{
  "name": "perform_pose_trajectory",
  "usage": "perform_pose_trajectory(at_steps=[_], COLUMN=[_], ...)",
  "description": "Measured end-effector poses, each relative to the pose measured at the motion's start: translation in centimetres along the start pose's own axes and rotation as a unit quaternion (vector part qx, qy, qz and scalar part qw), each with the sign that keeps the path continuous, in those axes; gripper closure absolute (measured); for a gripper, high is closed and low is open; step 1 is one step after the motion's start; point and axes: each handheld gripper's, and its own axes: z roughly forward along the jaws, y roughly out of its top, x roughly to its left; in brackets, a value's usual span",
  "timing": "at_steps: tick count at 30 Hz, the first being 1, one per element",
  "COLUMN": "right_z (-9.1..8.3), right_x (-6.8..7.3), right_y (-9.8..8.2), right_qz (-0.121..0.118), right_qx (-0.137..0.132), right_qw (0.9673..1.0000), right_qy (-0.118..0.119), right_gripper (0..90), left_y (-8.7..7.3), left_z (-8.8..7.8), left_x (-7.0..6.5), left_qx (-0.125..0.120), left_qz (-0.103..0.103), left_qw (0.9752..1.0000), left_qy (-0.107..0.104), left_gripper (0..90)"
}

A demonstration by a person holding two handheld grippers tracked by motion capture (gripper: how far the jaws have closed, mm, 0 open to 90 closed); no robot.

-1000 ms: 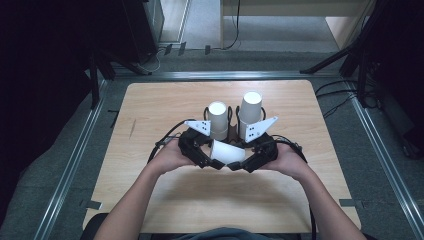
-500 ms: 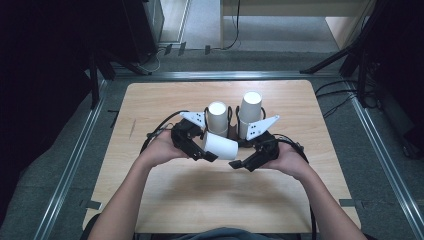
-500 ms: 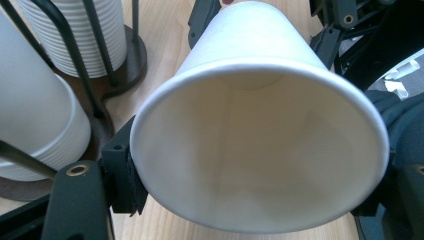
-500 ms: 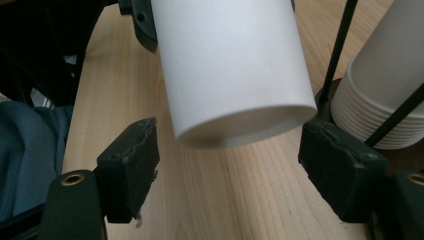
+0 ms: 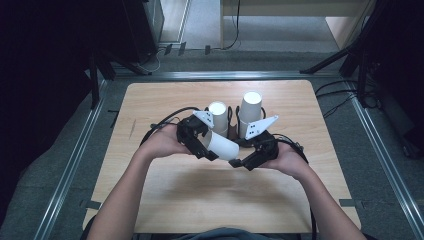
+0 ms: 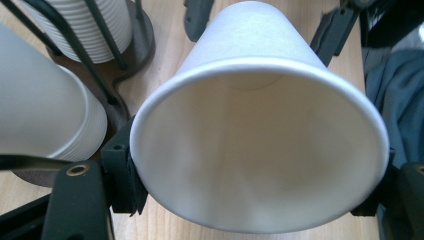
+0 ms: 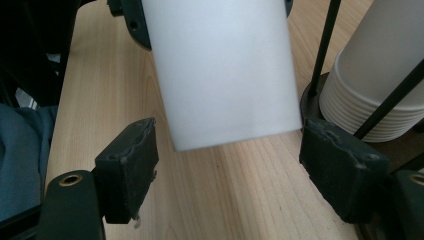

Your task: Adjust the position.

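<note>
A single white paper cup point(image 5: 223, 147) lies on its side above the table, with my left gripper point(image 5: 211, 146) shut on it near the rim. In the left gripper view the cup's open mouth point(image 6: 260, 150) faces the camera, and the gripper point(image 6: 255, 192) pinches it from both sides. My right gripper point(image 5: 245, 156) is open at the cup's closed end. In the right gripper view that gripper point(image 7: 232, 172) has wide-apart pads point(image 7: 127, 167) that flank the cup's base point(image 7: 225, 80) without touching it.
Two stacks of upside-down white cups point(image 5: 217, 114) point(image 5: 250, 107) stand in a black wire holder point(image 6: 125, 55) just behind the grippers. One stack point(image 7: 380, 85) is close beside the right gripper's right jaw. Bare wooden table point(image 5: 215, 195) lies in front, between the person's forearms.
My left gripper has drawn the cup slightly left and back, away from the right gripper, which stays almost where it was.
</note>
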Motion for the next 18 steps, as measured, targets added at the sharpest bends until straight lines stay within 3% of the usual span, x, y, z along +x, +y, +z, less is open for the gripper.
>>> perform_pose_trajectory(at_steps=[2,9,10,14,15,16,18], right_z=[0.0,0.3,0.5,0.7,0.7,0.9,0.9], right_x=[0.0,0.0,0.0,0.0,0.1,0.1,0.1], right_y=[0.0,0.0,0.0,-0.1,-0.1,-0.1,-0.1], right_qz=[0.003,0.002,0.0,-0.003,-0.004,-0.004,-0.002], right_qx=[0.001,0.002,0.006,0.01,0.01,0.011,0.013], right_qw=[1.0,1.0,1.0,0.9999,0.9999,0.9999,0.9999], right_qy=[-0.002,-0.005,-0.006,-0.004,-0.003,-0.002,0.0], right_gripper=[23.1,23.2,23.2,23.2,23.2,23.2,23.2], left_y=[0.4,0.7,0.6,0.4,0.3,0.2,0.2], left_z=[0.3,0.8,1.1,1.3,1.5,1.8,2.0], left_x=[0.0,0.1,0.1,-0.1,0.0,0.0,-0.1], left_qx=[0.027,0.051,0.059,0.052,0.051,0.066,0.068], left_qz=[0.007,0.005,-0.002,-0.007,-0.009,-0.009,-0.012], left_qw=[0.9996,0.9985,0.9981,0.9986,0.9987,0.9978,0.9976], left_qy=[0.012,0.019,0.017,0.012,0.003,0.007,0.007], left_gripper=[23.9,23.9,24.0,24.0,24.0,24.0,24.0])
